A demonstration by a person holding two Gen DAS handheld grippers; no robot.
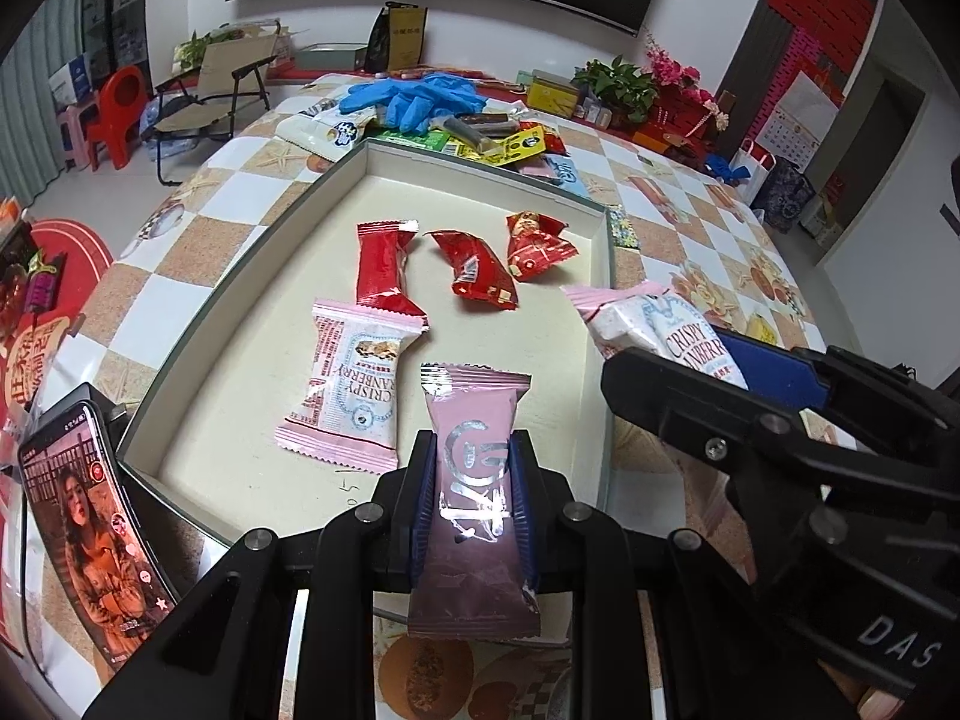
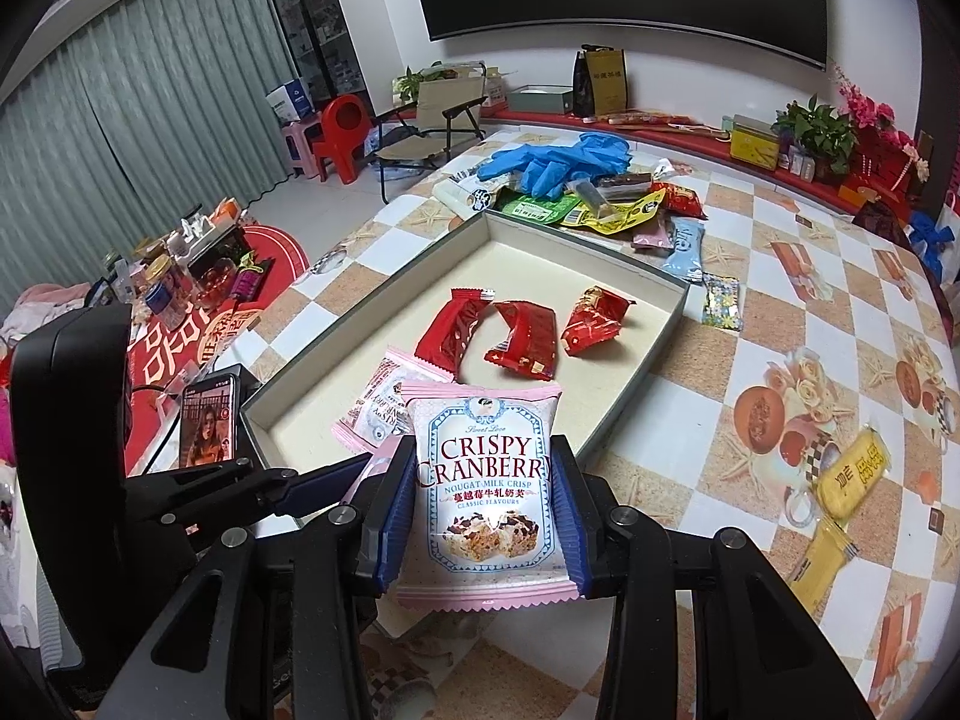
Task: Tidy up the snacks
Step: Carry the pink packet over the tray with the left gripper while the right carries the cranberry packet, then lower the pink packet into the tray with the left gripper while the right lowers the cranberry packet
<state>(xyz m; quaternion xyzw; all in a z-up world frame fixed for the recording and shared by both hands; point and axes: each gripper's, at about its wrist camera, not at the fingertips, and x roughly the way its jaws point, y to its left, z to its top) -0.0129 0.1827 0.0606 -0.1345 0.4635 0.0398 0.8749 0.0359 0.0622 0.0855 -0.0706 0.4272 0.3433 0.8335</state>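
A pink packet [image 1: 474, 468] was clamped in the left gripper [image 1: 471, 501], a cranberry packet [image 2: 489, 486] in the right gripper [image 2: 480, 510]; both were held above the tray [image 1: 252, 276], seemingly for grouping beside its matching packet [image 1: 354, 384].

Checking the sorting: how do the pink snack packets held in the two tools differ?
The left tool holds a plain pink packet with a silver logo; the right tool holds a white-faced, pink-edged Crispy Cranberry packet. The plain packet is narrower; the Cranberry packet is broader. Both are clamped and off the tray.
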